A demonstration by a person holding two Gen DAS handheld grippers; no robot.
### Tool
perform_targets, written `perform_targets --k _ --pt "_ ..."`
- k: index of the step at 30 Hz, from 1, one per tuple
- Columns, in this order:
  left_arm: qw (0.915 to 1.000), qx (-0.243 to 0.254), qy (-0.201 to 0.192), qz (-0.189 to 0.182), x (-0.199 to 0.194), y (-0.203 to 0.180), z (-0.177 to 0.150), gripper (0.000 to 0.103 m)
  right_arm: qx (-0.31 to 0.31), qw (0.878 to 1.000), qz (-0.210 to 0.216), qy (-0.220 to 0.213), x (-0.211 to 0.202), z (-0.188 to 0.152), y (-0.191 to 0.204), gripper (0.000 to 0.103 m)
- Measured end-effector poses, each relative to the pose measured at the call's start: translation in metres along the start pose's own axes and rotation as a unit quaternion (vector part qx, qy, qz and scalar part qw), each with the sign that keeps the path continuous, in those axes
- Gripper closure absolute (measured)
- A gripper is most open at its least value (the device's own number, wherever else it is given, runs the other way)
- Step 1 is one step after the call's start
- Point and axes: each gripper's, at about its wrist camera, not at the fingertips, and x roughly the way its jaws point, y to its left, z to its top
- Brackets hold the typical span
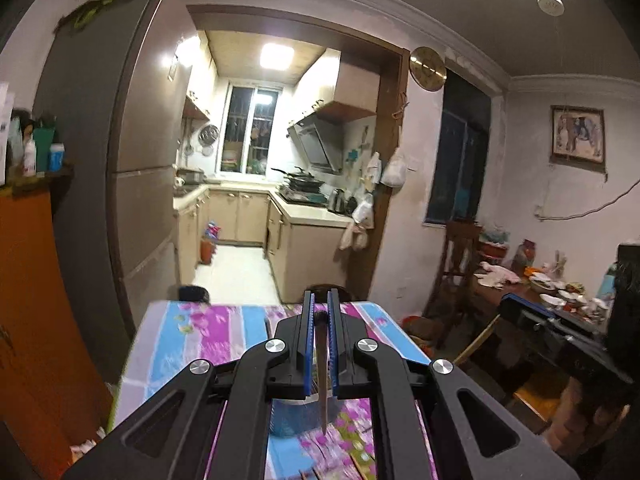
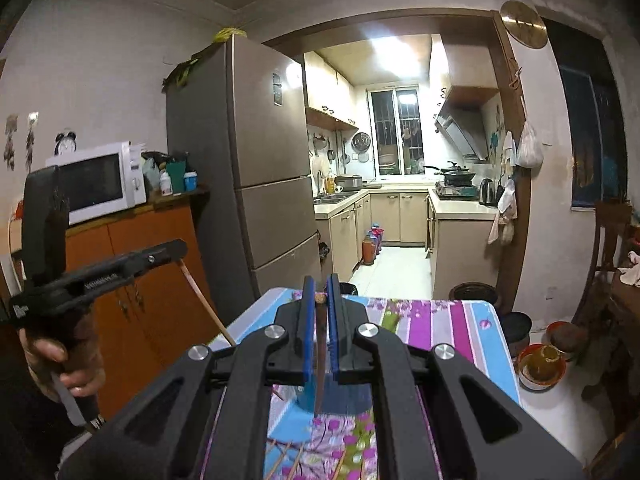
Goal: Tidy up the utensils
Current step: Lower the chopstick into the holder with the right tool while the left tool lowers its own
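Observation:
My left gripper (image 1: 320, 300) is shut on a brown wooden chopstick (image 1: 322, 368) that hangs down between its blue pads, its tip over a blue utensil holder (image 1: 292, 420) on the flowered tablecloth (image 1: 208, 332). My right gripper (image 2: 320, 286) is shut on another dark chopstick (image 2: 320, 364), tip pointing down at the blue holder (image 2: 340, 400). The left gripper also shows in the right wrist view (image 2: 176, 248), raised at the left with its chopstick (image 2: 206, 304) slanting down. Several loose chopsticks (image 2: 296, 460) lie on the cloth near the bottom edge.
The table (image 2: 460, 316) ends just ahead; beyond it are a dark pot (image 2: 472, 292) on the floor, a fridge (image 2: 260, 168) and the kitchen doorway. An orange cabinet (image 2: 152, 280) with a microwave (image 2: 96, 180) stands left. A cluttered table (image 1: 552, 296) and chair stand right.

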Motion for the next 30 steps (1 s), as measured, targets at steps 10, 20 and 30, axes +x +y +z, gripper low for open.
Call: perform_targets --k 10,20,30 --pt "0.9994 -0.01 0.006 0.033 0.073 0.013 0.03 0.095 -0.006 0.999 -0.035 0.007 0.069 0.031 -0.018 0.098" --pt "0.9963 -0.006 0.074 0.043 0.147 0.027 0.01 0.095 0.007 0.997 -0.037 0.072 0.138 0.012 -0.037 0.098" --pt "0.9809 -0.01 0.19 0.039 0.212 0.041 -0.036 0.095 0.057 0.984 0.0 0.167 0.177 -0.016 -0.045 0.098"
